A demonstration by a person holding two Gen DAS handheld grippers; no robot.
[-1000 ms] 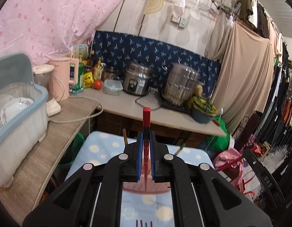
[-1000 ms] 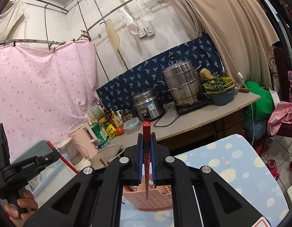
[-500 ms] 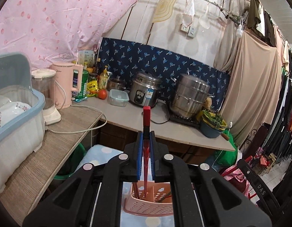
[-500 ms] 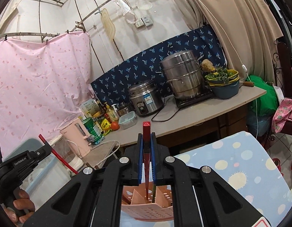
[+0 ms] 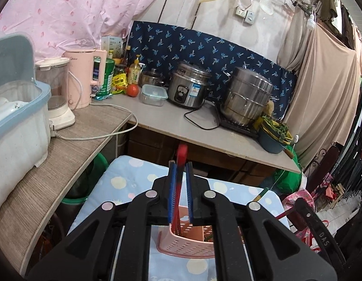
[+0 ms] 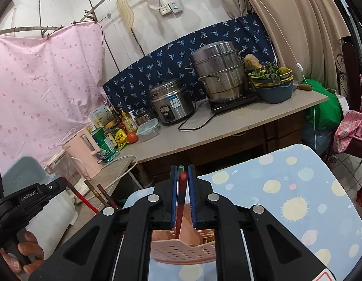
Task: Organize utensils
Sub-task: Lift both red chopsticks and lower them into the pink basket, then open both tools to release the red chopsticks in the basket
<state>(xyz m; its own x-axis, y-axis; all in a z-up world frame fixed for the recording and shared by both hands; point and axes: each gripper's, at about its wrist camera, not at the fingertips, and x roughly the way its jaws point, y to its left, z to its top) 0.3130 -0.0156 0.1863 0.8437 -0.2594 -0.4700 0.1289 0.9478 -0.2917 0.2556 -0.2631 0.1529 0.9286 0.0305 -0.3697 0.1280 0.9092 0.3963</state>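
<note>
Left tongs (image 5: 181,171), black arms with ribbed blue pads, opening: slim red chopstick (image 5: 181,154) loose and tilted between the pads, a gap on either side, lower end down inside a pink perforated plastic basket (image 5: 188,245) just below the tips.

Right tongs (image 6: 181,175), same build, also opening: second red chopstick (image 6: 181,201), blurred, loose between the pads, with a square green chopstick tip (image 6: 180,167) just behind it, both above the same basket's divided compartments.

Under both tongs, a quilted pale-blue bench cover (image 5: 124,178) with soft pastel dots.

Beyond the tongs, a flat grey bench (image 5: 171,121) carrying a round steel rice cooker (image 5: 189,89) and a stacked, dull steel steamer (image 5: 246,96). Behind those, dark blue printed cloth (image 5: 204,46) along the wall.
</note>
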